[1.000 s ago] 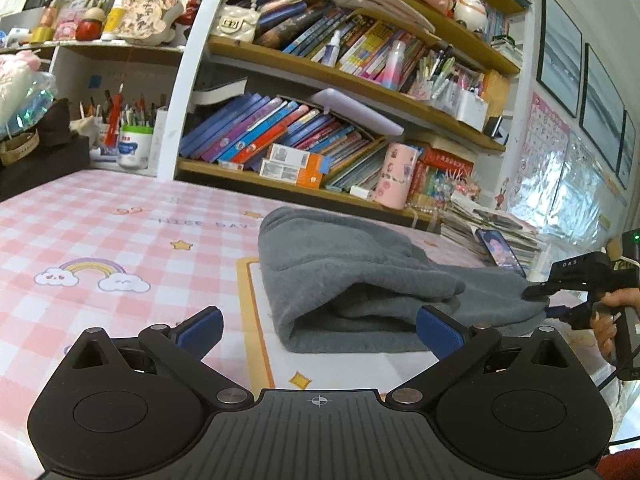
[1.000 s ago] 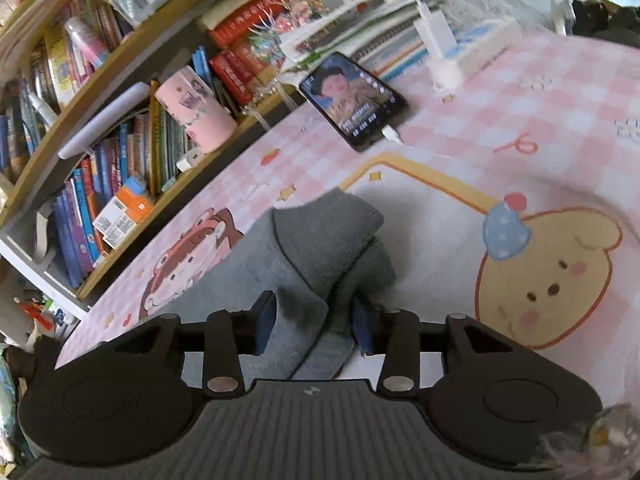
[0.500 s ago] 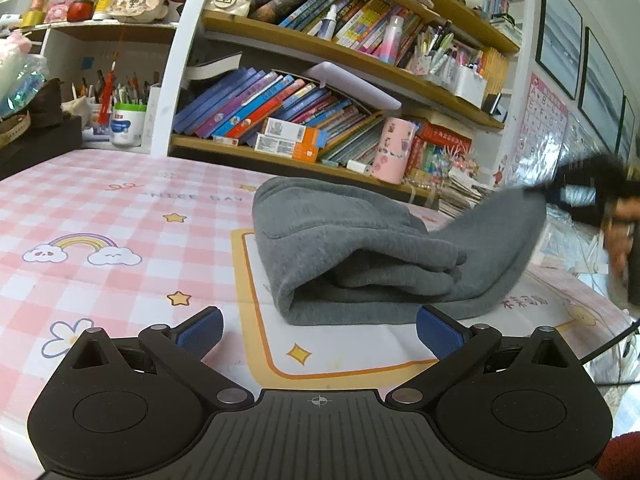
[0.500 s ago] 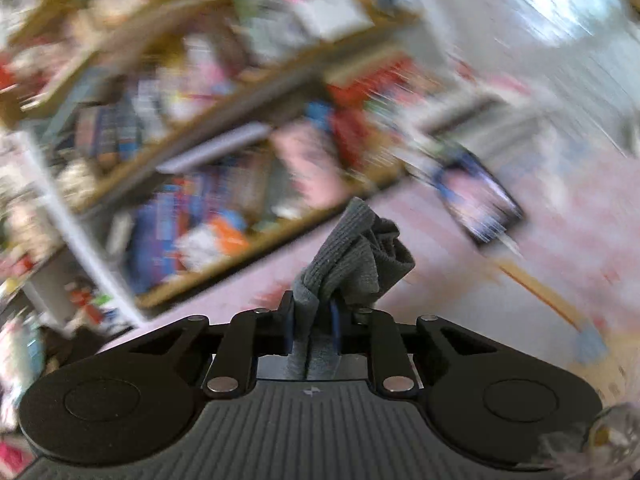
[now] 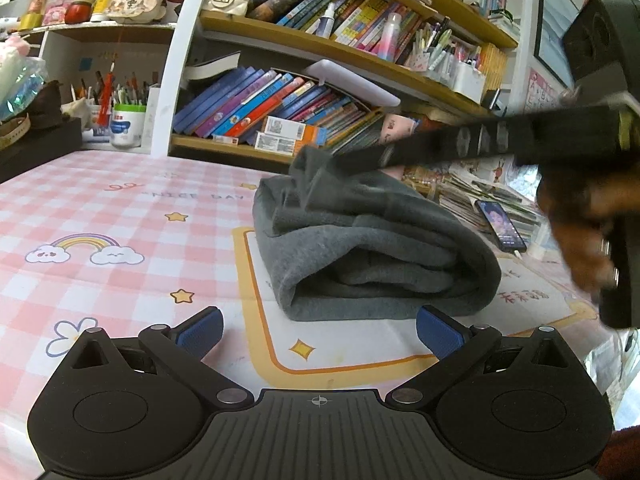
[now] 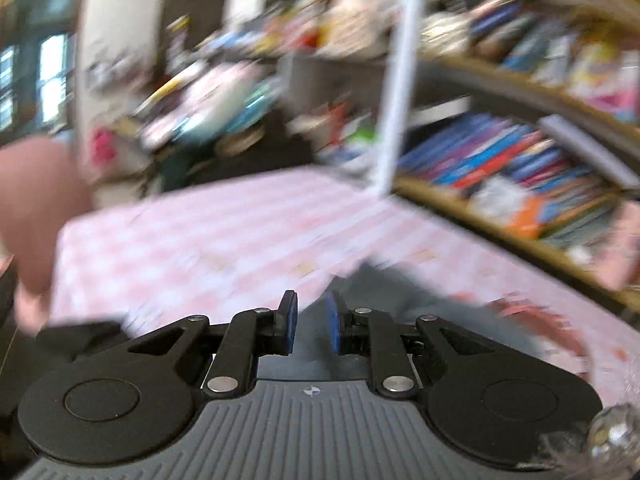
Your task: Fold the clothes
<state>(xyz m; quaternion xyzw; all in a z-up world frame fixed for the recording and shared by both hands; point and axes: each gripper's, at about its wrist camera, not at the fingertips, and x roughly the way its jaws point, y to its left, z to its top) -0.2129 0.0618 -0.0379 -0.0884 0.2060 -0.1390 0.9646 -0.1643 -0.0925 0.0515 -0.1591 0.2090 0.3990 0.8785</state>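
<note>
Over the garment (image 5: 372, 248), the right gripper (image 6: 311, 326) pinches its flap; left gripper (image 5: 319, 327) is spread. Flap may slip, unfolding.

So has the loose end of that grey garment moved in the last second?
Yes. The right hand-held gripper has carried that end of the grey garment from near the phone across the pile toward the bookshelf side.

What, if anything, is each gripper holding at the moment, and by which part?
The left gripper is open and holds nothing. The right gripper meets the raised end of the grey garment atop the fold, but blur hides whether it grips.
</note>
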